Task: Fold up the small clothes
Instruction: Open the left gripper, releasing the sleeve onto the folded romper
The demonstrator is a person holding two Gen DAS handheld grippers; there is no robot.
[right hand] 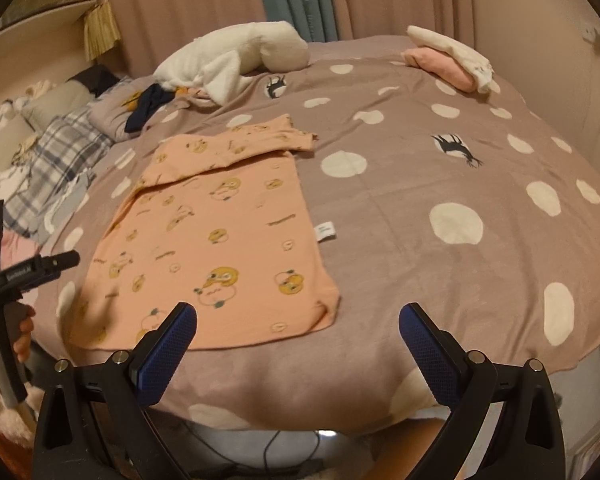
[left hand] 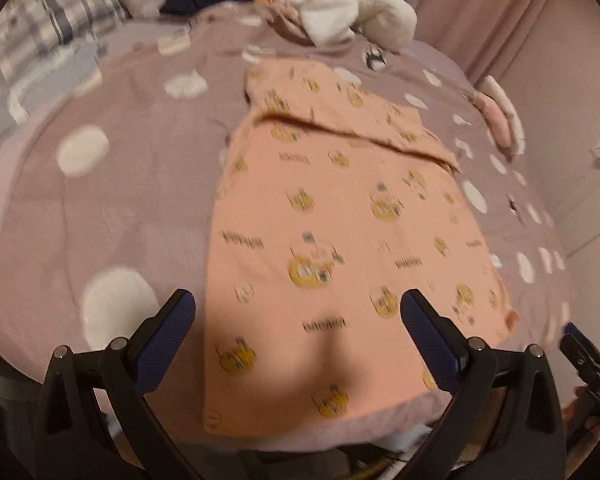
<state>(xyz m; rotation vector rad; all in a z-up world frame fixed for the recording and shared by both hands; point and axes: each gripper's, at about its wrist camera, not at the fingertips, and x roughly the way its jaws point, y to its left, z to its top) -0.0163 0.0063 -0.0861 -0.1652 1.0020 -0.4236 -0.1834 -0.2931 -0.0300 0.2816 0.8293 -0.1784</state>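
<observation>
Peach shirt [right hand: 216,240] lies flat on the bedspread [right hand: 420,208]; left gripper [left hand: 298,332] and right gripper [right hand: 298,332] hover spread wide, empty.

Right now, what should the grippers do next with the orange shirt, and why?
Probably lower the right hand-held gripper onto the near right corner of the orange shirt and pinch it. Both it and the left hand-held gripper are open and hold nothing, and the shirt lies flat on the spotted blanket with only its far part folded over.
</observation>
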